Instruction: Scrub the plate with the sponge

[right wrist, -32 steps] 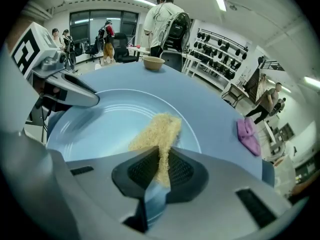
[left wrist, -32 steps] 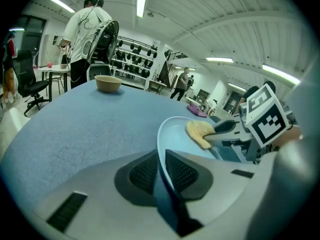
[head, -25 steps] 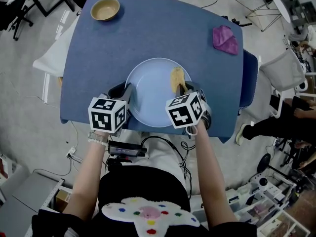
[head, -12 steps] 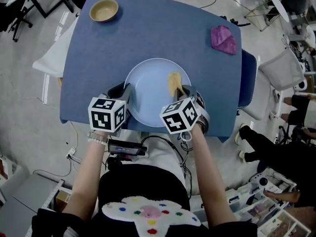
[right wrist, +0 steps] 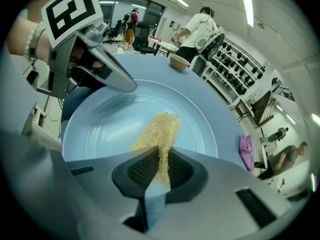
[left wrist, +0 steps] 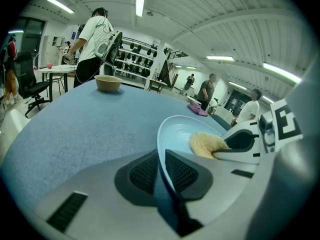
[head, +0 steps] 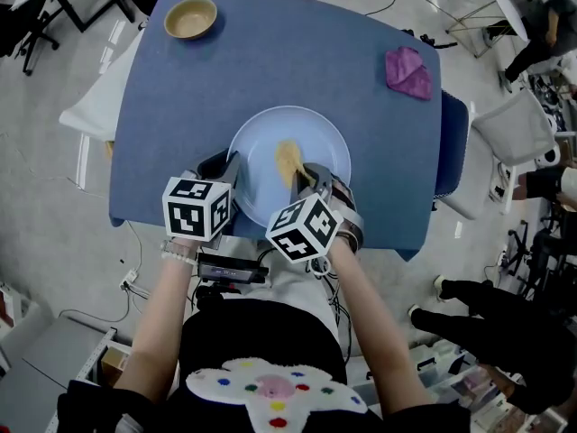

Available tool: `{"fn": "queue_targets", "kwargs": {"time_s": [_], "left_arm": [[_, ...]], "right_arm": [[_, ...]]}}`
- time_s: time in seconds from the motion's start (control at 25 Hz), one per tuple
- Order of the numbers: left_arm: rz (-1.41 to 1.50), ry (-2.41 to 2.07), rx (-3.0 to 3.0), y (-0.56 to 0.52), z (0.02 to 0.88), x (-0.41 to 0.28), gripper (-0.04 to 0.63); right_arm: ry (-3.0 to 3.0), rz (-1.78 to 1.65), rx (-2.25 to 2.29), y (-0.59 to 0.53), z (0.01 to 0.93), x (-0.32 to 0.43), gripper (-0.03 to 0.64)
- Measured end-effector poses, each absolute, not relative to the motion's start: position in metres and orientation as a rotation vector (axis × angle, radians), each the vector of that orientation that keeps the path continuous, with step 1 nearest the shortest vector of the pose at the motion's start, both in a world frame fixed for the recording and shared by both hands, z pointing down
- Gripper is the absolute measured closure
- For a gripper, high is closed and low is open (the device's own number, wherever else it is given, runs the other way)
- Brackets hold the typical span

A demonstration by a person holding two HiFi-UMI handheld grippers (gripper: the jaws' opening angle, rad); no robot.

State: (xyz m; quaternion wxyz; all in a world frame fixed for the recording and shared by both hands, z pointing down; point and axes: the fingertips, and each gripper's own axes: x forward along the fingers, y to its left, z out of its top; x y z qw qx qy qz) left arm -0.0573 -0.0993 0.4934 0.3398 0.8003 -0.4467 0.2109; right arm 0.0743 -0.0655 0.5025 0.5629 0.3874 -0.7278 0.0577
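A blue table [head: 270,52] fills most of the head view. A pale blue plate [head: 257,138] lies near its closer edge. The left gripper [head: 232,171] sits at the plate's left rim and the right gripper [head: 303,175] at its near rim. A yellow sponge [head: 288,159] lies on the plate floor just ahead of the right fingertips. Far beyond both sets of fingers, a tan bowl [head: 191,17] stands at one back corner of the table and a purple cloth [head: 409,71] lies toward the other.

In the left gripper view the two fingers pinch the plate's rim: the thin edge runs between the ribbed pads, one pad inside the plate and one outside. The sponge lies just right of these fingers, with the right gripper's tip on it. The bowl is well ahead, and a person in a white shirt [left wrist: 97,34] stands behind it.

In the right gripper view the fingers are clamped on the near end of the sponge. The rest of it stretches forward from the fingertips across the plate floor. The left gripper holds the rim ahead and to the left.
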Motion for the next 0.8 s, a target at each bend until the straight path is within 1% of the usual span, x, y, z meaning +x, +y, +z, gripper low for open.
{"fn": "queue_targets", "kwargs": {"time_s": [0.24, 0.48, 0.64, 0.8], "left_arm": [[0.547, -1.165, 2.083, -0.098, 0.493, -0.060, 0.540], [0.546, -1.172, 2.077, -0.100, 0.493, -0.060, 0.541], [0.548, -1.176, 2.077, -0.099, 0.494, -0.061, 0.541], [0.549, -1.180, 2.075, -0.099, 0.494, -0.060, 0.541]], "right_arm": [[-1.790, 0.084, 0.802, -0.046, 0.502, 0.032, 0.577], [-1.873, 0.064, 0.659, -0.025, 0.502, 0.007, 0.577], [-1.906, 0.081, 0.592, -0.011, 0.503, 0.003, 0.576], [-1.902, 0.104, 0.568, -0.005, 0.504, 0.017, 0.575]]}}
